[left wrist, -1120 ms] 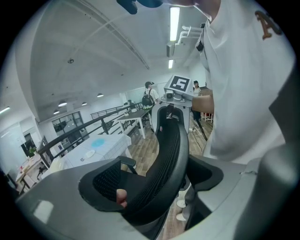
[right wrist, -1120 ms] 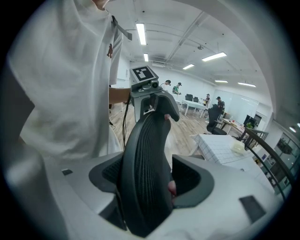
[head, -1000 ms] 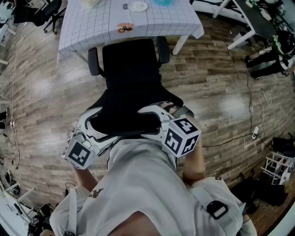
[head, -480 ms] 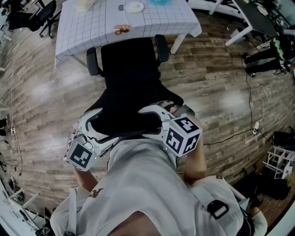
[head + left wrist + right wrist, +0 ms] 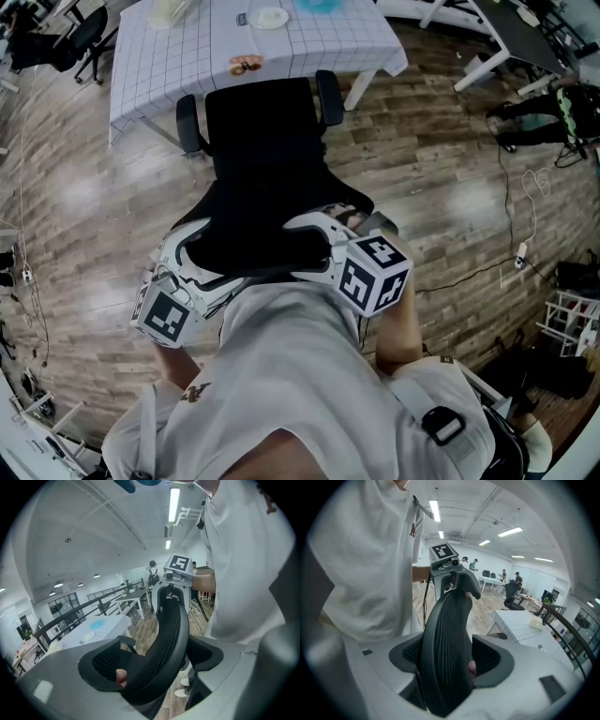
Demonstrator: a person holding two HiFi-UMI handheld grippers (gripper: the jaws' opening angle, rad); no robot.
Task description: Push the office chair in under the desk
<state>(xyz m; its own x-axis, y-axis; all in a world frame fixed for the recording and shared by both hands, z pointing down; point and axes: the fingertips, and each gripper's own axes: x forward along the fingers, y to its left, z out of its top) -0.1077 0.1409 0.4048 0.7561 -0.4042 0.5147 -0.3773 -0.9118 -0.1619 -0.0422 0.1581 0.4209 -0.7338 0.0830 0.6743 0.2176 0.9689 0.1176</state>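
We held left gripper (image 5: 199, 246) and right gripper (image 5: 317, 246) fingers clamped on the office chair (image 5: 267, 141) backrest to steer it under the upper-frame tabletop (image 5: 309, 42).

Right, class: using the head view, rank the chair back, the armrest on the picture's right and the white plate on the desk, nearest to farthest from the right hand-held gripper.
1. The chair back: clamped in the right hand-held gripper, directly in front of the person.
2. The armrest: farther forward, by the desk edge.
3. The plate: farthest, up on the desk top.
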